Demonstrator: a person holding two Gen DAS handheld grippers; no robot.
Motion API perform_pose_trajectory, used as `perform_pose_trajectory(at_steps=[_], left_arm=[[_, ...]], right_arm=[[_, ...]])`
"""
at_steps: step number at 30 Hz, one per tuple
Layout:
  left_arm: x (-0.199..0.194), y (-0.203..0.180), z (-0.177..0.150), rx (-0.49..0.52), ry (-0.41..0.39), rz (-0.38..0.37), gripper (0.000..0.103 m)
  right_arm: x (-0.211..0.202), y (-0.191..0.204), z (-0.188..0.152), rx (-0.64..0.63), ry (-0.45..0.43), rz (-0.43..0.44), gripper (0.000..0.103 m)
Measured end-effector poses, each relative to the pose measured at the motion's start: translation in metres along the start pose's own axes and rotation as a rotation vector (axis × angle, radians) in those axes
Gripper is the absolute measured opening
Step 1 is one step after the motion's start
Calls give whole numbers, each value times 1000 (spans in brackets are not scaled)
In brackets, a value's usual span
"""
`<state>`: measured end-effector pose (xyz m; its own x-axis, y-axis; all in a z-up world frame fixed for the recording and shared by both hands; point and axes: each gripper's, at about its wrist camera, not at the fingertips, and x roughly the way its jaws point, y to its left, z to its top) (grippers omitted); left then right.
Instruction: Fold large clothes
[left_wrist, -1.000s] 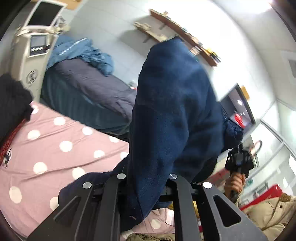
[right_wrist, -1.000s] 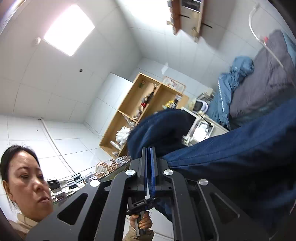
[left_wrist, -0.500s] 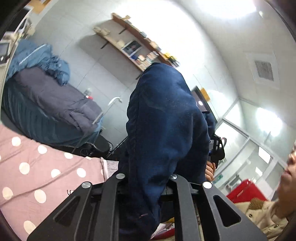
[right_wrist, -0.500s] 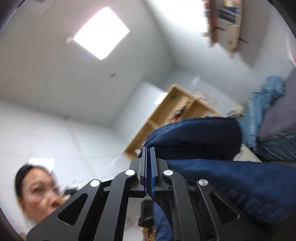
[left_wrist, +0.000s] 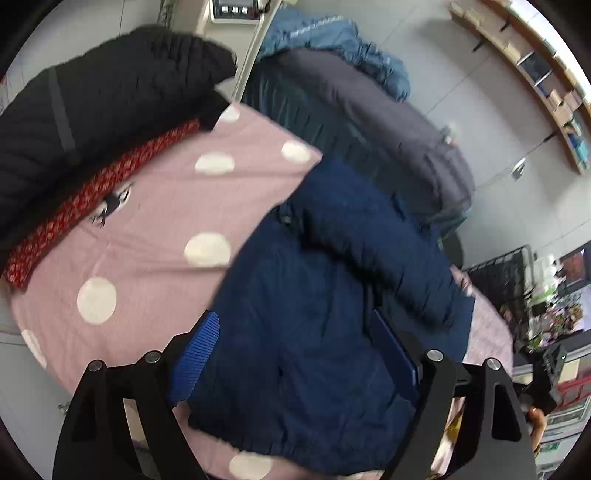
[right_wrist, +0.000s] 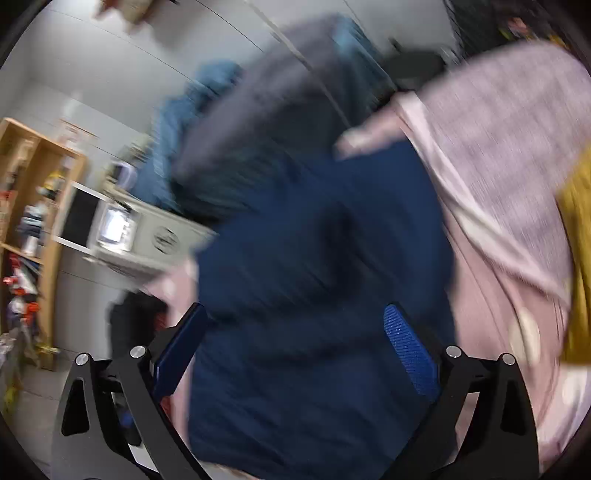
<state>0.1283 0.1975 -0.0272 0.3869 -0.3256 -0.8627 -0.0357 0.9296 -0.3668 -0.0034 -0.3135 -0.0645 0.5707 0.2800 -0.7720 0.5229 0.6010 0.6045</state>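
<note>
Lying on pink dotted bedding (left_wrist: 147, 221), navy jacket (left_wrist: 314, 295), both claws opening, no legible writing

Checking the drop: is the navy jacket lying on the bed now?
Seemingly yes: the navy jacket lies on the polka-dot bedcover, between the opening left claw; folded or not, cannot tell.

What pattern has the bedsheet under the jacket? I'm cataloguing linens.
Pink with white dots, clearest from the left wrist.

Jacket (left_wrist: 325, 295) lies on the bedspread (left_wrist: 147, 229) — another garment (left_wrist: 92, 96) behind-left.
</note>
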Motion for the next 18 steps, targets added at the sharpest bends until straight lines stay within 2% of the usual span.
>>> perform_pose_trajectory(at_steps=[3,5,6,11,15,18], left_arm=[[6,-26,-12,157,4,79,84],[18,-66,-11,302,-14,87,90],[21,-73,-18,338,-18,79,91],[81,-193,-34,575,55,-36,92],[132,-265,-58,755,80,-24,92],[174,-311,-75,904,56,62,95]], right_arm=[[19,-37,-30,61,106,-55,95],[24,-44,-40,51,116,-81,95],[21,-42,-43,44,113,-90,95],[25,-22,-36,-50,71,-112,95],[16,-13,-37,-97,29,-169,95],[8,-26,-41,-60,31,-187,95]])
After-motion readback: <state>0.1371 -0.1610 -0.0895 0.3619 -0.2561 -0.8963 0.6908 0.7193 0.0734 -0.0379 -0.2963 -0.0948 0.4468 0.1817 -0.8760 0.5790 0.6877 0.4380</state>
